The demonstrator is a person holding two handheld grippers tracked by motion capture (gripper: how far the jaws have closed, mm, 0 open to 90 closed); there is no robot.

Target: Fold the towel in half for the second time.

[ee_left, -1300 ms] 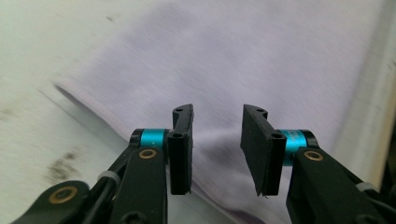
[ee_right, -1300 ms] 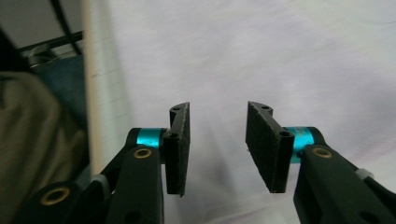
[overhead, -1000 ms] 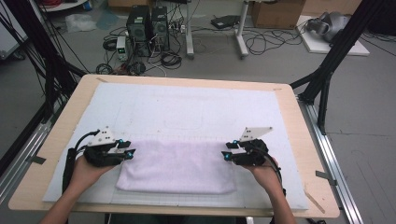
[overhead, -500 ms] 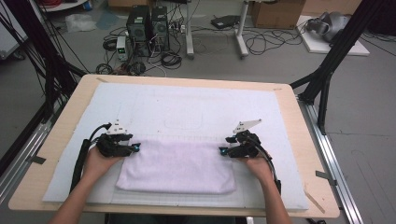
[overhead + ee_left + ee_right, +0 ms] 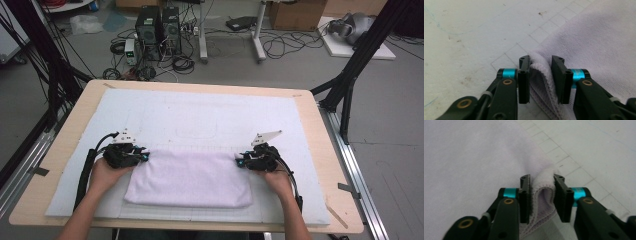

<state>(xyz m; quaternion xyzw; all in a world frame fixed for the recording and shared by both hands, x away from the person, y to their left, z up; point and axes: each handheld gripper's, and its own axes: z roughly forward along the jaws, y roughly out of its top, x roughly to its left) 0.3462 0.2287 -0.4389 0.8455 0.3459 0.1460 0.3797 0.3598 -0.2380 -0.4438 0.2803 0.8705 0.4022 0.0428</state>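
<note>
Both hands have sunk onto the folded lilac towel [image 5: 190,179] on the white mat [image 5: 200,115]. Jaws have just been closing: left gripper [image 5: 540,75] pinches its far left corner, right gripper [image 5: 541,195] its far right corner.

Even, soft overhead light falls across the table [image 5: 70,130]; shadows are faint, no glare. The high view is slightly soft and grainy, with mild bending at its edges. In both gripper views the cloth just beyond each hand-held gripper is fairly sharp, while the near linkage low down blurs slightly.
</note>
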